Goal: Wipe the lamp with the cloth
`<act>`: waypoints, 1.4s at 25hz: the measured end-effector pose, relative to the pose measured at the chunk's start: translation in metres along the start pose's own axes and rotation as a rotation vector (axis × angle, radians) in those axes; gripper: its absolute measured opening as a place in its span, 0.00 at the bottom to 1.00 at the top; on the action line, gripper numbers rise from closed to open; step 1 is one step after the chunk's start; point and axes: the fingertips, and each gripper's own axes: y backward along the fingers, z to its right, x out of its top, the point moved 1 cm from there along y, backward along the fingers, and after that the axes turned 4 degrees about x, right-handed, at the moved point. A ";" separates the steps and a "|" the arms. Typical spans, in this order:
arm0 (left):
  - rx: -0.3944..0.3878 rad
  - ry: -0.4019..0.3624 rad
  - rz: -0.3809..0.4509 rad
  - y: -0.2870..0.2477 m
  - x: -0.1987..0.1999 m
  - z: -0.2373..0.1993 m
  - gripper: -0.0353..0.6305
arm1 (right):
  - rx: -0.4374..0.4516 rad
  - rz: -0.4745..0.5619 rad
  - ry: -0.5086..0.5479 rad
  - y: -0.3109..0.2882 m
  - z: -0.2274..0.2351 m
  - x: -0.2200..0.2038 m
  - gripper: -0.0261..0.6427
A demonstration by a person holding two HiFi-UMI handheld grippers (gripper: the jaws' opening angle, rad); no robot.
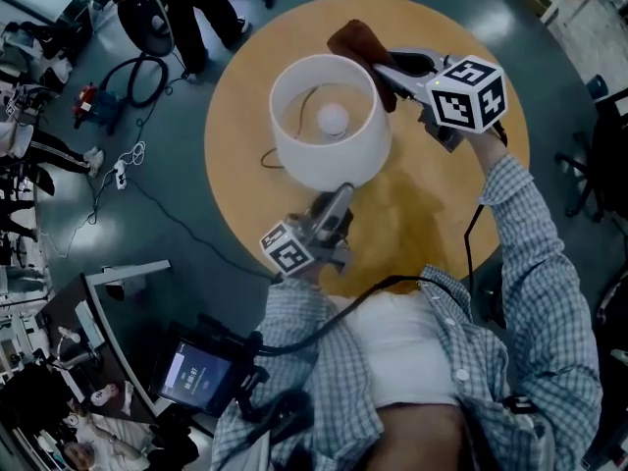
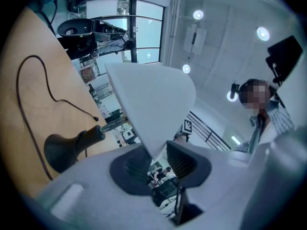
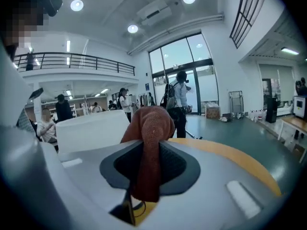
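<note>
Looks like a big open hall used as a workspace. Has a railed balcony (image 3: 76, 61) at ten o'clock in the right gripper view, tall glass doors (image 3: 184, 71) at twelve, ceiling lights (image 3: 76, 5) above. Shows floor cables (image 1: 130, 155) at nine o'clock from the desk (image 1: 442, 209).

Round wooden table (image 1: 461, 204) standing on the teal floor (image 1: 147, 224), white-shaded lamp (image 1: 329, 130) on it, towards the far left side, dark base (image 2: 62, 150) planted on the wood, thin dark cord (image 2: 29, 66) snaking across the tabletop beside it
</note>
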 end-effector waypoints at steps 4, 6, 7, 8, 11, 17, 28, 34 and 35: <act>0.001 0.000 -0.003 0.003 -0.002 0.000 0.20 | 0.082 -0.212 0.088 -0.023 0.010 -0.026 0.17; 0.001 0.000 -0.003 0.002 -0.002 0.000 0.20 | 0.131 -0.335 0.144 -0.034 0.016 -0.034 0.17; 0.000 -0.001 -0.003 0.001 -0.002 0.000 0.20 | 0.145 -0.399 0.186 -0.040 0.020 -0.036 0.17; -0.001 -0.002 -0.005 0.000 -0.002 0.000 0.20 | 0.153 -0.459 0.236 -0.046 0.024 -0.039 0.17; -0.004 -0.006 -0.018 -0.003 -0.004 -0.002 0.20 | 0.191 -0.588 0.381 -0.066 0.026 -0.041 0.17; 0.001 -0.019 -0.037 -0.007 -0.011 -0.002 0.19 | 0.347 -0.785 0.602 -0.095 0.013 -0.028 0.17; -0.001 -0.022 -0.046 -0.007 -0.009 -0.007 0.19 | 0.506 -1.037 0.947 -0.154 -0.048 0.006 0.17; -0.001 -0.021 -0.051 -0.008 -0.010 -0.008 0.19 | 0.543 -1.109 1.219 -0.175 -0.098 0.006 0.17; 0.002 -0.022 -0.052 -0.007 -0.010 -0.009 0.19 | 0.558 -1.096 1.242 -0.177 -0.108 0.006 0.17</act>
